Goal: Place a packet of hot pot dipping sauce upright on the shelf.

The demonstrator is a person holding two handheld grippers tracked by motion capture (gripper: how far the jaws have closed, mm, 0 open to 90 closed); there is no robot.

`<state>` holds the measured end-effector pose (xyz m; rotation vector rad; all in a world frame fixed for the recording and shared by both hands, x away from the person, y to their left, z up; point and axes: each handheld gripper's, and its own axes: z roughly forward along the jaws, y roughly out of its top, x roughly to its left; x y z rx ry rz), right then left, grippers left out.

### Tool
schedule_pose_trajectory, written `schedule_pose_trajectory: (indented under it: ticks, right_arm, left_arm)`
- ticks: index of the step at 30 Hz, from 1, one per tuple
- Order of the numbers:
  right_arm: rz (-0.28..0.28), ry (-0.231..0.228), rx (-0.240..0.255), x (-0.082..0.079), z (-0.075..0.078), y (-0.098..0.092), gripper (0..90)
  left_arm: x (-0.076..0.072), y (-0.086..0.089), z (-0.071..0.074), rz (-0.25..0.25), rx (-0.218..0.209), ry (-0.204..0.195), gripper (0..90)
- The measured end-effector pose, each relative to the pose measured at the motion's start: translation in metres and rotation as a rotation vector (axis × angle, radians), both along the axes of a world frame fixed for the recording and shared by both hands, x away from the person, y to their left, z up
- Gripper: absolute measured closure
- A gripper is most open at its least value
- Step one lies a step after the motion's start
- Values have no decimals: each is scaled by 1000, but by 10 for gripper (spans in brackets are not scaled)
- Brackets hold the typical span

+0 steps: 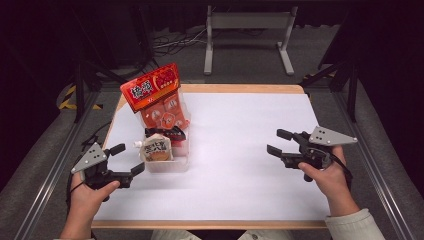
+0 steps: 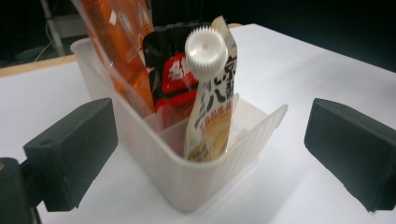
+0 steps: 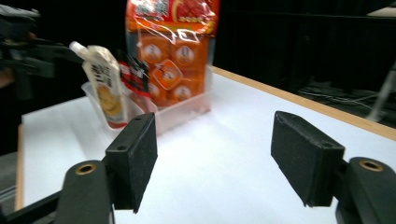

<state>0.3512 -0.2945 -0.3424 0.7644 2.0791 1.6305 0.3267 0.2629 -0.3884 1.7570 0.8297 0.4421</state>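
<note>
A person sits at a white-topped table (image 1: 240,150) with a wooden edge, holding a two-jaw gripper in each hand. The left gripper (image 1: 125,159) rests near the table's left edge, its jaws spread wide and holding nothing. It sits just beside a clear plastic bin (image 1: 172,164), not touching it. From the left gripper view, the bin (image 2: 187,172) stands between the two black jaws but farther off.

The bin holds three packets standing upright. Nearest the person is a pale spouted pouch (image 1: 156,149) with a white ridged screw cap (image 2: 206,51). Behind it is a small black and red packet (image 1: 167,133). At the back, a tall orange-red snack bag (image 1: 157,97) rises well above the bin's rim.

The right gripper (image 1: 280,142) is held over the table's right side, well apart from the bin, its jaws also released and empty. In the right gripper view, the bin and its packets appear beyond the jaws, across bare white tabletop.
</note>
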Motion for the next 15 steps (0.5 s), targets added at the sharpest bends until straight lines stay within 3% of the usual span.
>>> schedule_pose_trajectory:
  ticks: [4,7,15]
  right_arm:
    - [-46,-1,-16,-7,-6,-12,297]
    - [-76,-5,-37,-12,-12,-20,294]
    - [-118,-2,-54,-28,-34,-34,290]
  left_arm:
    - [-9,4,-5,8,6,17,26]
    - [-13,6,-10,15,5,8,26]
    - [-14,7,-31,10,20,14,31]
